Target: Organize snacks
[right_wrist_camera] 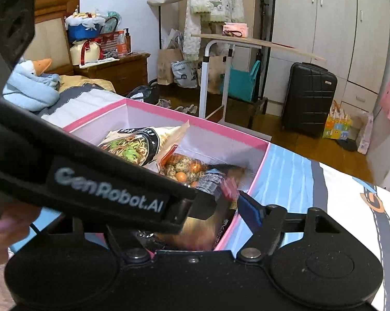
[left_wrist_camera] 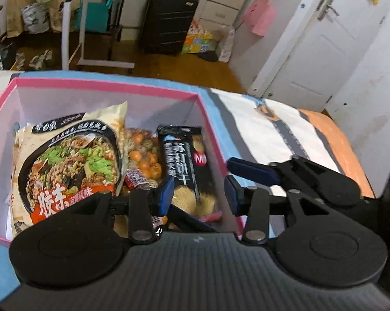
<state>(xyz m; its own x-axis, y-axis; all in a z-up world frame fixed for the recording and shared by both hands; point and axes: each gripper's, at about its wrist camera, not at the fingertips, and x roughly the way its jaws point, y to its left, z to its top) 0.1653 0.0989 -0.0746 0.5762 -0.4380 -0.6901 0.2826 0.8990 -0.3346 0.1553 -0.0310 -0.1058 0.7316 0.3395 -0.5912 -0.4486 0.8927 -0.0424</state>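
Already the pink box [left_wrist_camera: 153, 92] on the bed holds the noodle bag [left_wrist_camera: 70, 160], nut snacks [left_wrist_camera: 143, 155] and black cracker pack [left_wrist_camera: 184, 160], both hand-held grippers [left_wrist_camera: 199, 194] [right_wrist_camera: 220, 207] hang spread and empty, so little looks left.

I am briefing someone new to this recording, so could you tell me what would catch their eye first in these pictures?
The pink-rimmed box on the blue-striped bedding stands out first, already holding snacks. Inside, a large noodle packet leans on the left, a black cracker packet lies by the right wall, and a bag of round orange snacks sits between them. Behind, a black suitcase stands on the wooden floor.
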